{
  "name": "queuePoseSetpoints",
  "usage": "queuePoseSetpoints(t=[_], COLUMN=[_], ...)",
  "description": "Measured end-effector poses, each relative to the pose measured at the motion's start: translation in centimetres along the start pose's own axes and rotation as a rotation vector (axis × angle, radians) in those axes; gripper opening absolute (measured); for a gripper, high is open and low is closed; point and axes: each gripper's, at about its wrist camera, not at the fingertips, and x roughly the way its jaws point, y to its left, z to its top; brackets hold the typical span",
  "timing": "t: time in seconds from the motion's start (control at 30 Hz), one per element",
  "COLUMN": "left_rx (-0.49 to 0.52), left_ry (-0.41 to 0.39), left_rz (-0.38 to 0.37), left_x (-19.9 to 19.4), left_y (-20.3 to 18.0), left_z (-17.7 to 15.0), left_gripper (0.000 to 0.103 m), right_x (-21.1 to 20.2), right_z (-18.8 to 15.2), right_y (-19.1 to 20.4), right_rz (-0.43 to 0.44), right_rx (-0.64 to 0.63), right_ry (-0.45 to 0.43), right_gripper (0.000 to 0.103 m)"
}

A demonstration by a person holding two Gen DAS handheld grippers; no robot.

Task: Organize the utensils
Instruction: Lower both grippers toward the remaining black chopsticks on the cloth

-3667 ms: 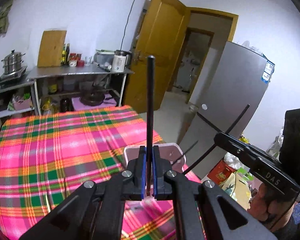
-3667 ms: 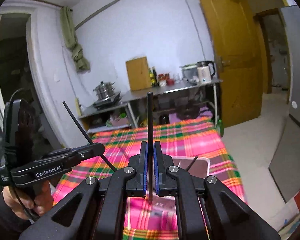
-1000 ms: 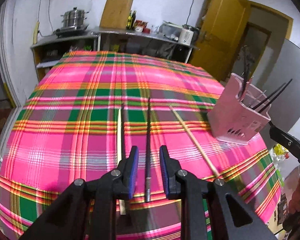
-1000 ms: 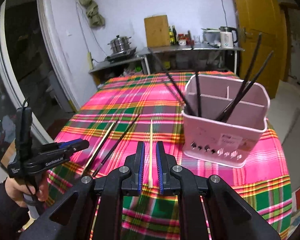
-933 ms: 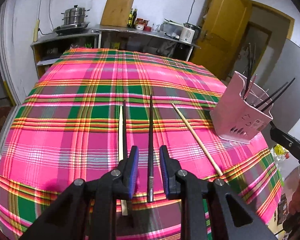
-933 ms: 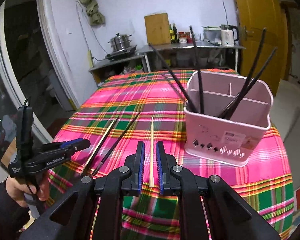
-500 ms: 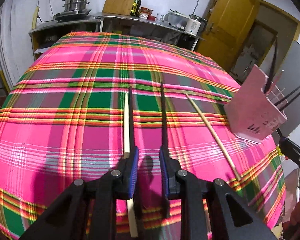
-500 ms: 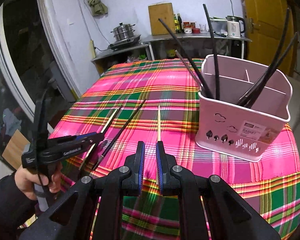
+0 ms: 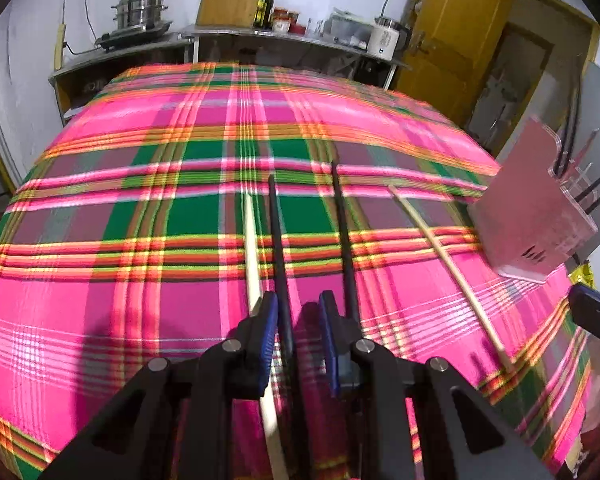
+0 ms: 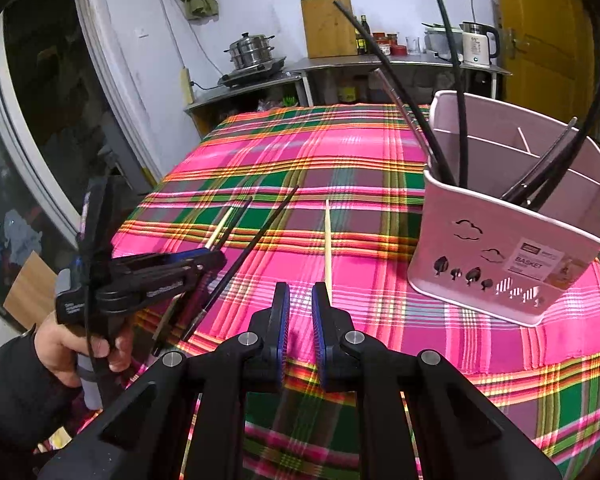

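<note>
Four chopsticks lie on the plaid tablecloth [image 9: 172, 216]. My left gripper [image 9: 298, 314] hangs low over them, open. One black chopstick [image 9: 278, 240] runs between its fingers close to the left pad, not pressed. A second black chopstick [image 9: 342, 232] passes under the right finger, and a wooden chopstick [image 9: 252, 256] lies just outside the left finger. My right gripper [image 10: 300, 300] is open with an empty gap. Another wooden chopstick [image 10: 327, 240] ends by its right finger. The pink basket [image 10: 512, 240] to the right holds several black chopsticks.
A hand in a dark sleeve [image 10: 72, 348] holds the left gripper [image 10: 204, 260] at the table's near left corner. The right gripper's tip [image 9: 592, 314] shows beside the basket [image 9: 528, 208]. A shelf with pots [image 10: 256, 52], a kettle and a yellow door stand beyond the table.
Several seconds ago each gripper held a black chopstick upright; now both are empty. Over the last second both sank toward the cloth, and the left one shifted left onto the neighbouring black chopstick.
</note>
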Motion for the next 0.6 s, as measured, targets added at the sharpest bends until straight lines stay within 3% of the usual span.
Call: queuePoseSetpoints(t=[0.1,0.27,0.6], left_rx=[0.009,0.004,-0.180], left_ry=[-0.008,-0.013,-0.051], left_rz=[0.005,0.047,0.136], left_x=[0.1,0.3,-1.0], left_y=[0.0,0.7,5.1], left_z=[0.3,0.5,-0.3], left_gripper=[0.022,0.010,0.007], right_x=[0.2,1.2,5.6], right_z=[0.0,0.2,1.8], right_y=[0.2,0.7,2.1], right_rz=[0.001,0.007,0.060], right_rx=[-0.006,-0.009,0.018], right_ry=[0.005,0.018,0.059], right_gripper=[0.011,0.011,0.011])
